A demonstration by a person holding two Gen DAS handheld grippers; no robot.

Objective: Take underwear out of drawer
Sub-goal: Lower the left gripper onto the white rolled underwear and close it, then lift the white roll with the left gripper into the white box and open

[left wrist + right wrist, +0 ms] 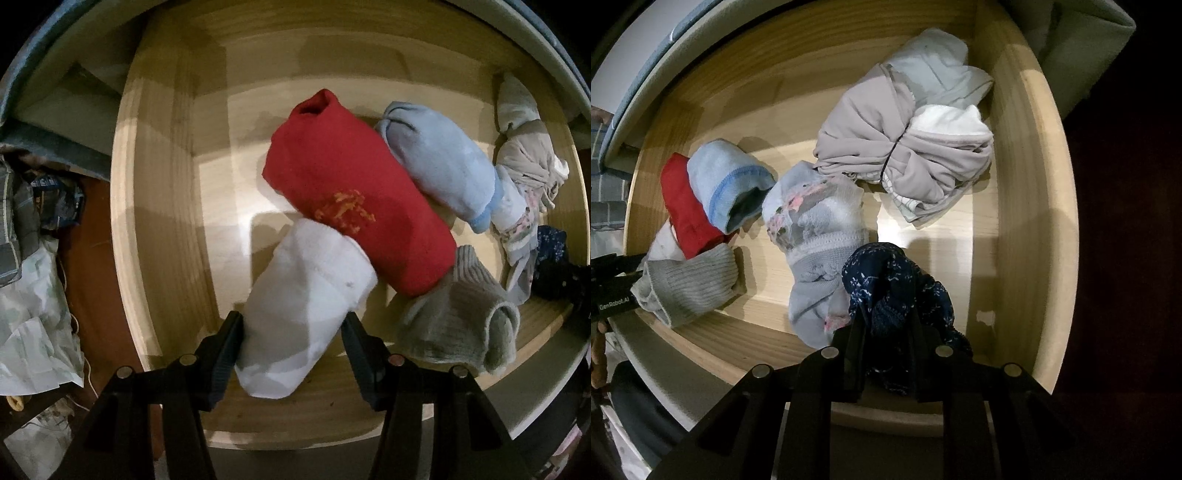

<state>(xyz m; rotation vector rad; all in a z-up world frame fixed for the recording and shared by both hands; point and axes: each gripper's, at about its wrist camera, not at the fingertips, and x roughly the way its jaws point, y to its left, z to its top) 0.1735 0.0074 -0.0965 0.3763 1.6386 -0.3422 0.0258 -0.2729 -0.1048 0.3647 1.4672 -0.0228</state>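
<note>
A light wooden drawer [159, 229] lies open below both grippers. In the left wrist view my left gripper [291, 325] points down with its fingers on either side of a white rolled piece [306, 291]; the pads sit at its sides and I see no squeeze. A red roll [354, 192] lies across the white one's far end. In the right wrist view my right gripper [886, 325] is shut on a dark blue patterned piece of underwear [882, 280] near the drawer's front right corner.
More clothes lie in the drawer [1027, 184]: a light blue roll [731, 181], a grey ribbed roll [687, 288], a pale lacy piece [820, 221], and a beige bundle [886, 147]. Crumpled clothes [33, 258] lie left of the drawer.
</note>
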